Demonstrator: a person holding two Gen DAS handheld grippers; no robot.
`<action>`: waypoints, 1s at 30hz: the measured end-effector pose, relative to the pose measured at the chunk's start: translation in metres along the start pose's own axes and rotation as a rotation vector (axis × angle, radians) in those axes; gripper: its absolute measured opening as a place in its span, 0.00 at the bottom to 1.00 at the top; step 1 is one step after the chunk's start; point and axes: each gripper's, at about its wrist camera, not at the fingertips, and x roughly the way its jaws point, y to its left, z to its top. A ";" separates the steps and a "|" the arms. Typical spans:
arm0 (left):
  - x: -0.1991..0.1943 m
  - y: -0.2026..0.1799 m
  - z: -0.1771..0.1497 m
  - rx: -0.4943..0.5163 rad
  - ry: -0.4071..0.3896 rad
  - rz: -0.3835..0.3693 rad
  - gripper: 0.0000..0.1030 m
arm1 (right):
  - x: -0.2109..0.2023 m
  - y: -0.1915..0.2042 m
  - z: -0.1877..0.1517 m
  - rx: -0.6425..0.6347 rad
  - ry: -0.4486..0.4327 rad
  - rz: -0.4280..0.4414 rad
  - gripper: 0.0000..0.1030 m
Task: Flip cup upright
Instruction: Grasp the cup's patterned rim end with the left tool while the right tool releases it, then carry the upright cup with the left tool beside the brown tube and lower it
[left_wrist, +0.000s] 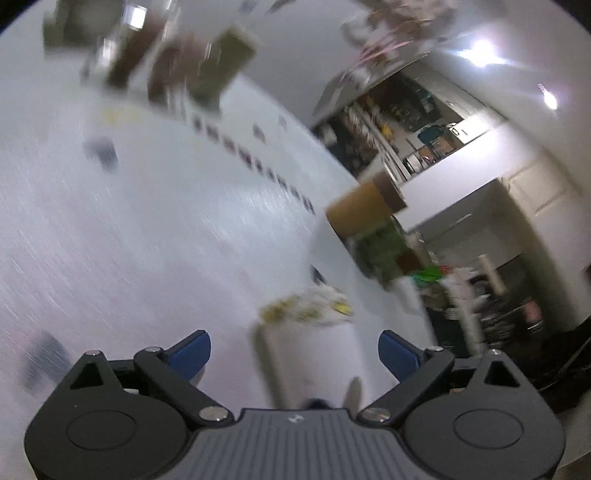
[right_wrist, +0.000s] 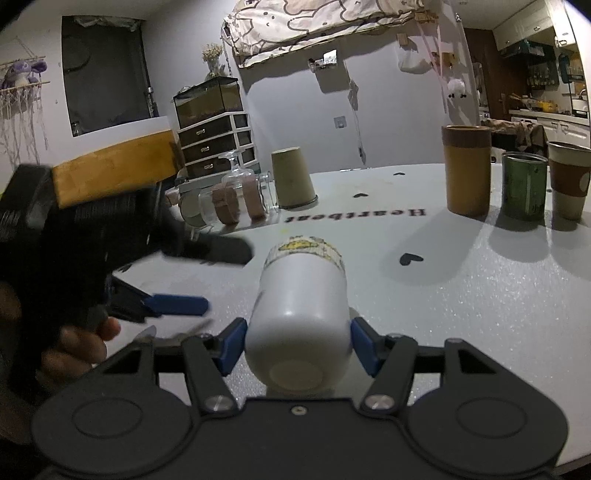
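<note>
A: Right wrist view: right gripper has both blue pads against the white cup, lying tipped over the table.
B: Left view's blurred; left gripper gapes wide, holding nothing, cup between its fingers.

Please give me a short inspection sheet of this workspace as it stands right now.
Surface: white table, "Heartbeat" lettering, black hearts.
Job's things: white cup on its side, base toward the right camera.
Clutter: tan canister, green tin, sleeved paper cup, inverted paper cup, glass jars.
Grippers: right gripper flanks the cup; left gripper open.
Cables: nothing seen.
Surroundings: drawer unit, kitchen shelves.
</note>
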 end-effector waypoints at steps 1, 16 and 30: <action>0.005 -0.002 0.000 -0.018 0.016 -0.012 0.94 | 0.000 0.000 -0.001 0.001 -0.004 0.001 0.61; 0.017 -0.040 -0.014 0.170 -0.068 -0.114 0.94 | -0.009 -0.005 -0.010 -0.016 -0.058 0.035 0.61; -0.009 -0.107 -0.091 0.816 -0.235 0.181 0.79 | -0.014 0.021 -0.028 -0.209 -0.140 -0.024 0.61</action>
